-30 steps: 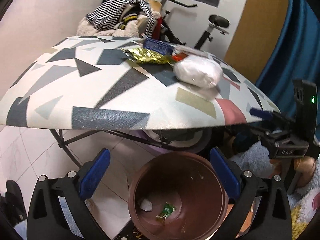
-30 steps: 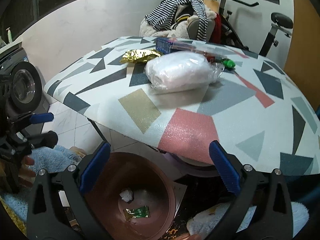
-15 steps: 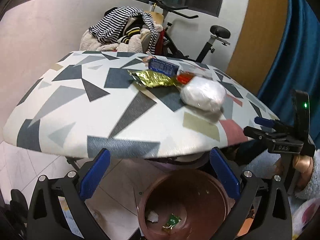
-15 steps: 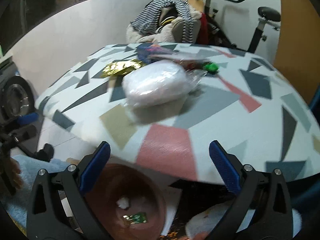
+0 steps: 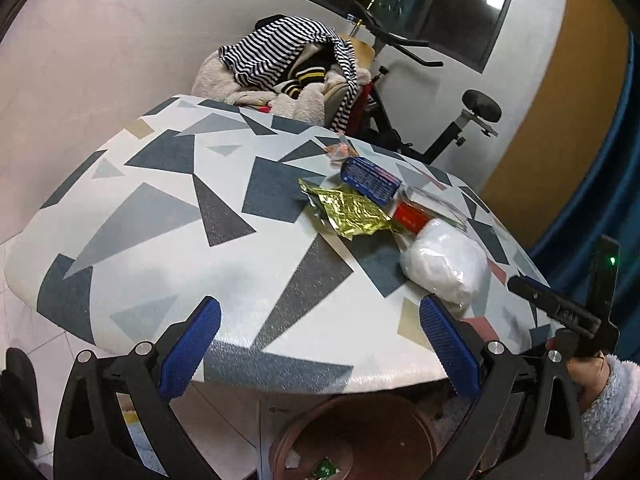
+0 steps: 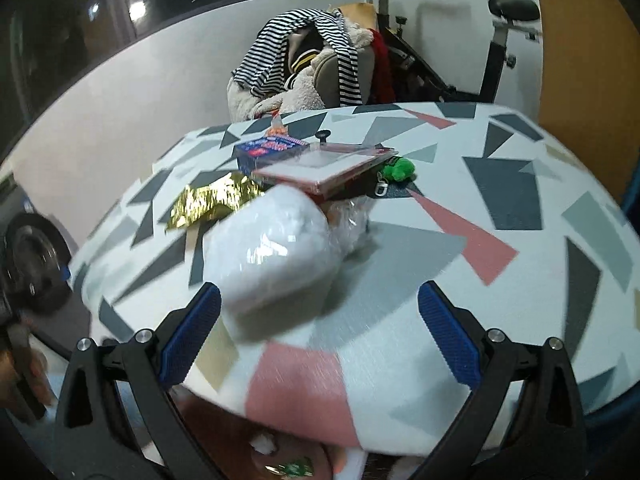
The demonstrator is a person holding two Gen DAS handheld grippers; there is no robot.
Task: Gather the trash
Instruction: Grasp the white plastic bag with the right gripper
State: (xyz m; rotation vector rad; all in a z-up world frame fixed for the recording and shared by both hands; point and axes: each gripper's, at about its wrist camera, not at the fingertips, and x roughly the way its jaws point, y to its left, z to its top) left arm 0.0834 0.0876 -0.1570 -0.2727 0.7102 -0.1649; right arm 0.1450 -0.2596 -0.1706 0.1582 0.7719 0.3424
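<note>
Trash, a white plastic-wrapped soft bundle point(image 6: 272, 252), lies at 11 o'clock before my spread, empty right gripper point(image 6: 318, 332); I judge next I must close on it

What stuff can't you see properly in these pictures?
- Brown bin: in the left wrist view the table covers its far side and the bottom edge cuts it off.
- Scraps in the bin: right wrist view, too blurred to name.
- White plastic bag: smeared by motion in the right wrist view; contents unclear.
- Blue box: its print is too small to read.
- Right claw: seen side-on in the left wrist view.
</note>
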